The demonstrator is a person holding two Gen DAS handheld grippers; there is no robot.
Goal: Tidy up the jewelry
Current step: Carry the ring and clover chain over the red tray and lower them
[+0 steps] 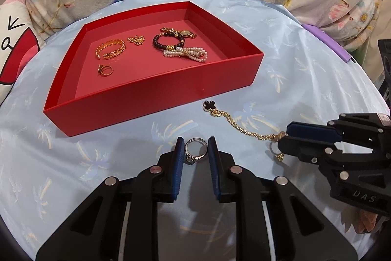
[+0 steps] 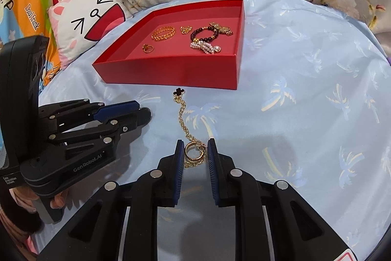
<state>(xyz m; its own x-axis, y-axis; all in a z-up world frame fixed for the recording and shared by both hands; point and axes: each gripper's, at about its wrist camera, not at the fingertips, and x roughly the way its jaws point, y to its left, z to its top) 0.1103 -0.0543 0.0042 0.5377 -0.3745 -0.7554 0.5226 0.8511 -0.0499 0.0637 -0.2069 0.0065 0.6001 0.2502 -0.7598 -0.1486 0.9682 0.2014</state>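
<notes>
On the cloth (image 1: 281, 45), a tray (image 1: 156, 99); in the tray, cuff bangle (image 1: 110, 48) left, ring (image 1: 105, 70) before it, bead bracelet (image 1: 168, 40) right, pearl strand (image 1: 185, 54) before that, watch (image 1: 179, 32) behind. Before the tray, on the cloth, chain necklace (image 2: 182, 114); left of it, a second ring (image 1: 196, 151). Behind the tray, cushion (image 2: 88, 21) to the left.

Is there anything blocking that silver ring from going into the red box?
Only the red box's own near wall: it stands between the silver ring and the box floor, so the ring must be lifted over it. The left gripper brackets the ring with its jaws open, nothing between them. The blue cloth between looks bare.
</notes>
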